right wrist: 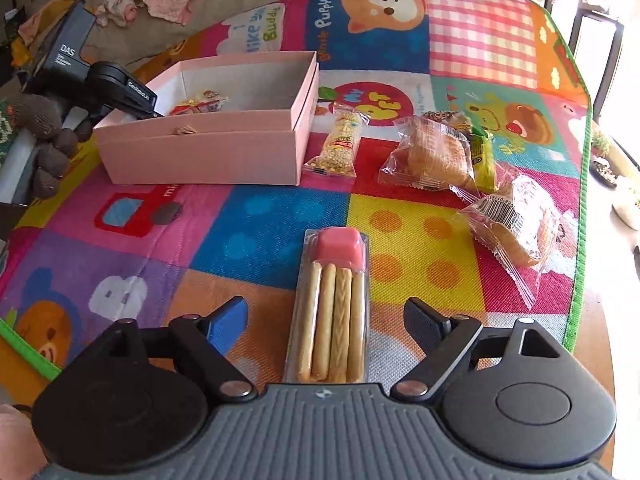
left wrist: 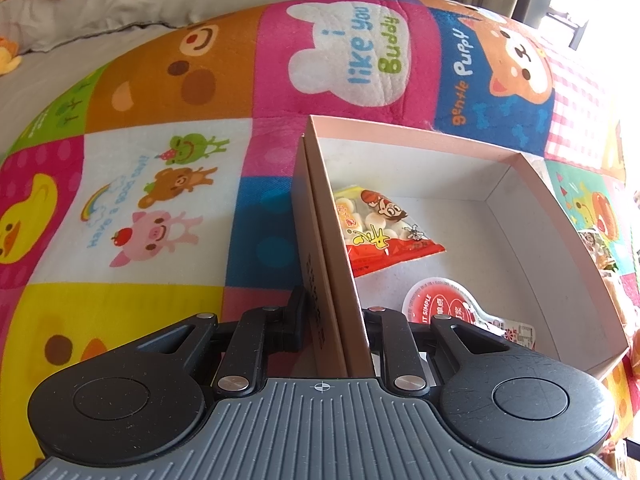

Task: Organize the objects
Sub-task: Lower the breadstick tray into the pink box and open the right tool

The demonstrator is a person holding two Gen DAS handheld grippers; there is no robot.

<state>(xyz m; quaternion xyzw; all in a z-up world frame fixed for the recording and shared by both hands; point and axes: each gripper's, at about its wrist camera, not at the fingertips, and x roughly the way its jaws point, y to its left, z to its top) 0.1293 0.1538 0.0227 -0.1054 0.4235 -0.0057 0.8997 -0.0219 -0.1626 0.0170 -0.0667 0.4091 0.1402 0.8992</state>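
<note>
My left gripper point(left wrist: 334, 320) is shut on the near wall of the pink box point(left wrist: 516, 196), one finger outside, one inside. In the box lie a red-yellow candy bag point(left wrist: 384, 228) and a round-lidded red snack cup point(left wrist: 444, 308). In the right wrist view the pink box point(right wrist: 208, 156) stands at the back left with the left gripper point(right wrist: 132, 100) on its left wall. My right gripper point(right wrist: 326, 320) is open, its fingers on either side of a biscuit-stick pack with pink dip point(right wrist: 332, 308) lying on the mat.
A colourful cartoon play mat point(right wrist: 256, 232) covers the table. On it lie a cereal bar point(right wrist: 340, 140), two wrapped buns point(right wrist: 432, 156) point(right wrist: 516, 224) and a yellow-green packet point(right wrist: 482, 160). A brown knitted toy point(right wrist: 44, 136) sits at left. The mat's green edge point(right wrist: 580, 208) runs along the right.
</note>
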